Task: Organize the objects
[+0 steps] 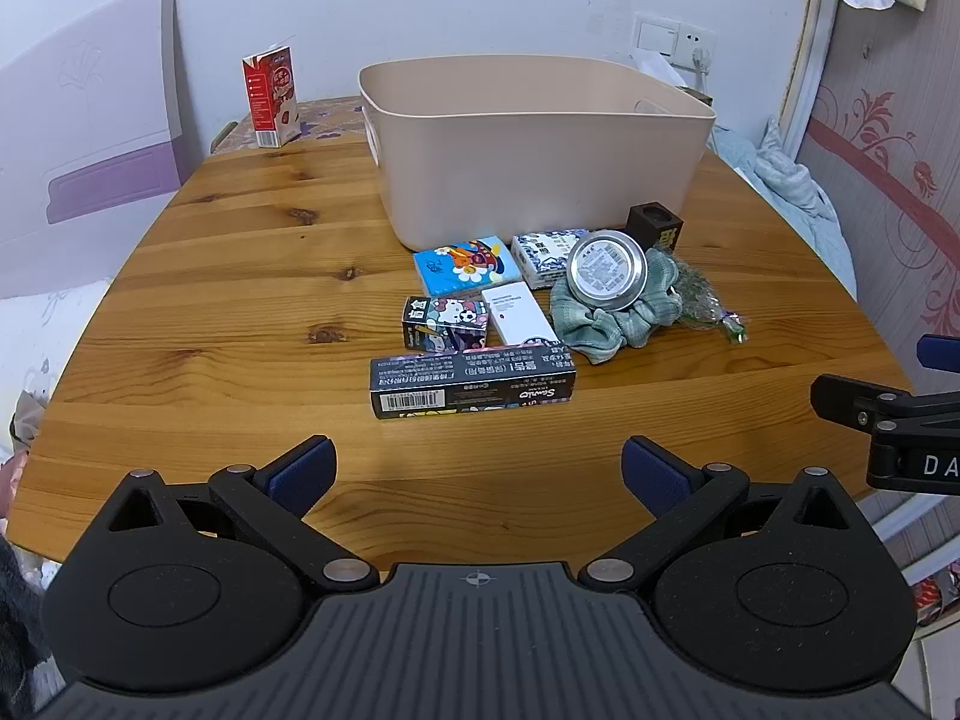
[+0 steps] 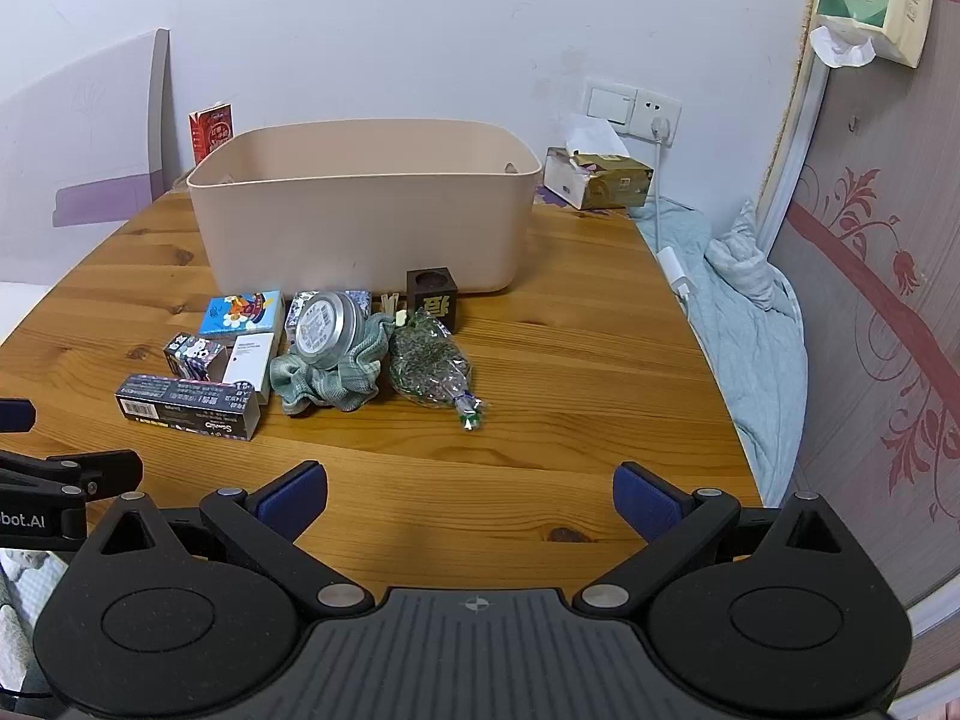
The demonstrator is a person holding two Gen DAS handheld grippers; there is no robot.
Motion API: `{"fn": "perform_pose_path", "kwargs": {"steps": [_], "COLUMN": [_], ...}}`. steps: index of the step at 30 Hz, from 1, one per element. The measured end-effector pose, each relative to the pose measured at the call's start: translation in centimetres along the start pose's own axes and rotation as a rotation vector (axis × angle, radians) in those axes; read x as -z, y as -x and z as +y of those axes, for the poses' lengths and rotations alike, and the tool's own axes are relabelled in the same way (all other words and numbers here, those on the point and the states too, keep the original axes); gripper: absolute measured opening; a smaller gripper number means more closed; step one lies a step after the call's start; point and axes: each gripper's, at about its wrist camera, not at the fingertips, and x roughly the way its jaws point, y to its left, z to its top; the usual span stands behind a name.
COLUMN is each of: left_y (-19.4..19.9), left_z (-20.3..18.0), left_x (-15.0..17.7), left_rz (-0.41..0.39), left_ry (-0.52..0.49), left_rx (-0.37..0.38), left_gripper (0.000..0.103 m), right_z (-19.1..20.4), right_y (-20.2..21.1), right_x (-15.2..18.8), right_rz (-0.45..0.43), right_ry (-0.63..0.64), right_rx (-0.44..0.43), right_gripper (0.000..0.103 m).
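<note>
Both grippers sit nearest the lens, low over the near table edge: left gripper (image 1: 479,468) and right gripper (image 2: 470,495), fingers spread wide, nothing between the pads, neither touching anything.

Task items are all clustered on the wooden table (image 1: 240,276), just in front of the beige bin (image 1: 540,144):
- long black box (image 1: 474,381) at the front, lying flat, closest to the left gripper
- Hello Kitty box (image 1: 445,323) and white box (image 1: 519,315) right behind it, packed tight
- blue cartoon tissue pack (image 1: 465,264) and blue-white patterned pack (image 1: 543,255) nearest the bin wall
- round metal tin (image 2: 327,321) resting tilted on the green scrunchie (image 2: 327,381)
- clear bag of dried herbs (image 2: 432,366) just beside the scrunchie, on its right
- dark wooden cube (image 2: 433,294) close to the bin's front wall, contact unclear

Progress, as I read it: nothing done. No item shows above the bin rim; floor isn't visible, so can't rule out something lying low. Every piece listed is still to be moved in, assuming the bin is the target.

Outward: red carton (image 1: 271,97) standing at the far left corner, well apart from the pile. Tissue box (image 2: 600,180) behind the bin on the right. Both look like bystanders, not sure.
</note>
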Motion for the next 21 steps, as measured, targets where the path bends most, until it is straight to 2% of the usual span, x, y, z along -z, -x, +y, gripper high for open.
{"fn": "perform_pose_path", "kwargs": {"steps": [21], "left_y": [-0.65], "left_z": [0.51], "left_x": [0.02], "left_rz": [0.001], "left_ry": [-0.004], "left_rx": [0.003], "left_gripper": [0.103], "right_z": [-0.02], "right_y": [-0.15], "right_x": [-0.12], "right_rz": [0.006], "right_ry": [0.002], "right_rx": [0.0], "right_gripper": [0.103]}}
